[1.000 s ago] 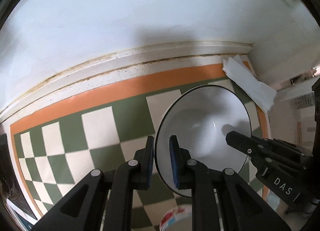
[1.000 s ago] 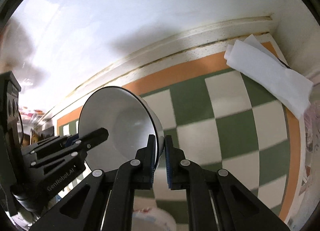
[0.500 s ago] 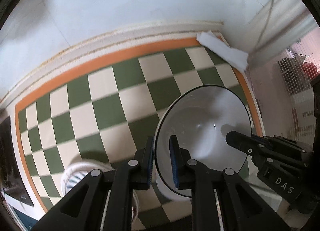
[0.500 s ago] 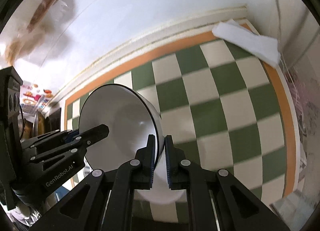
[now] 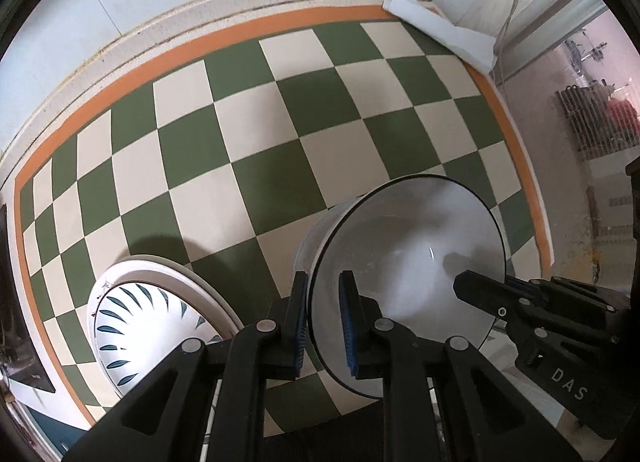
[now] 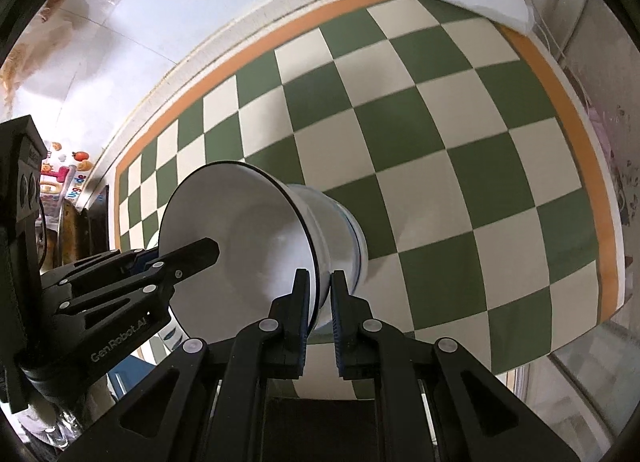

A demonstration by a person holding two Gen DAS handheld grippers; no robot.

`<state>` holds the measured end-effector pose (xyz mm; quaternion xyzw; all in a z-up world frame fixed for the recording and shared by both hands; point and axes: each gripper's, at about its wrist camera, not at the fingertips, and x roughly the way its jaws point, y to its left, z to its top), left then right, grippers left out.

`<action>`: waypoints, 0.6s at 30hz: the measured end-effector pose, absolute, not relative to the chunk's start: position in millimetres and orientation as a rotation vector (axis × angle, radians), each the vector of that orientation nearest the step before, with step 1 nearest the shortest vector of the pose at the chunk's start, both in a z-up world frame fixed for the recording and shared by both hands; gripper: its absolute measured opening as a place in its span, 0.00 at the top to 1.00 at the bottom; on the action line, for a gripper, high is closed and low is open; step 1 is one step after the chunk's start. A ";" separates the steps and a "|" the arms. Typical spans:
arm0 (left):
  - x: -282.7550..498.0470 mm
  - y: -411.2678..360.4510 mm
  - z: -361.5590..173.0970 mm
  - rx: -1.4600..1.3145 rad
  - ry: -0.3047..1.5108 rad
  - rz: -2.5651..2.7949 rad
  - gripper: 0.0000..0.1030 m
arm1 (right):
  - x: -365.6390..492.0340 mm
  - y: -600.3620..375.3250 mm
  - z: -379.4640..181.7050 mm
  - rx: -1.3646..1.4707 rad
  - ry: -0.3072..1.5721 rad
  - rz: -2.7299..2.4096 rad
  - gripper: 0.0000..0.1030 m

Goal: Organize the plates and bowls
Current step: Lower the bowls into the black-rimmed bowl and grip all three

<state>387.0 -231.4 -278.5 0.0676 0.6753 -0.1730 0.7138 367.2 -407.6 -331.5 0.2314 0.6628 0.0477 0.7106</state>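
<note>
— Bowl (image 5: 404, 262)?
— White, dark rim, tilted on edge over the checked cloth (image 5: 248, 150). Second bowl (image 6: 340, 230) nested under it.
— Grippers?
— Left gripper (image 5: 323, 318) pinches one side of the rim, right gripper (image 6: 319, 314) the opposite side.
— Else?
— Patterned plate (image 5: 148, 326) left of the bowl; folded paper (image 5: 440, 32) in the far corner.

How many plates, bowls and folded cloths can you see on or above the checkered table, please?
Bowls: 1, the white black-rimmed bowl gripped by both grippers.
Plates: 1, the white plate with blue leaf marks.
Cloths: 1, the folded white cloth in the far corner.
Total: 3
</note>
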 end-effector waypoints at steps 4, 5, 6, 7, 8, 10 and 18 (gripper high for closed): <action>384.9 -231.1 -289.9 0.154 1.515 -0.377 0.87 | 367.0 -408.0 -342.0 0.516 1.491 0.111 0.88; 384.0 -231.4 -292.9 0.159 1.520 -0.374 0.87 | 368.5 -407.7 -343.6 0.513 1.496 0.112 0.88; 383.6 -231.5 -294.5 0.164 1.521 -0.371 0.87 | 368.6 -407.3 -345.4 0.513 1.499 0.113 0.88; 383.0 -231.9 -296.3 0.169 1.522 -0.367 0.87 | 368.5 -406.8 -347.8 0.514 1.503 0.115 0.88; 382.5 -232.1 -298.6 0.171 1.525 -0.364 0.87 | 369.1 -406.7 -349.2 0.513 1.504 0.115 0.88; 382.2 -232.2 -303.6 0.172 1.534 -0.362 0.87 | 369.9 -406.6 -352.3 0.511 1.507 0.110 0.88; 384.9 -235.5 -310.4 0.172 1.538 -0.353 0.87 | 375.5 -406.1 -359.7 0.512 1.529 0.107 0.87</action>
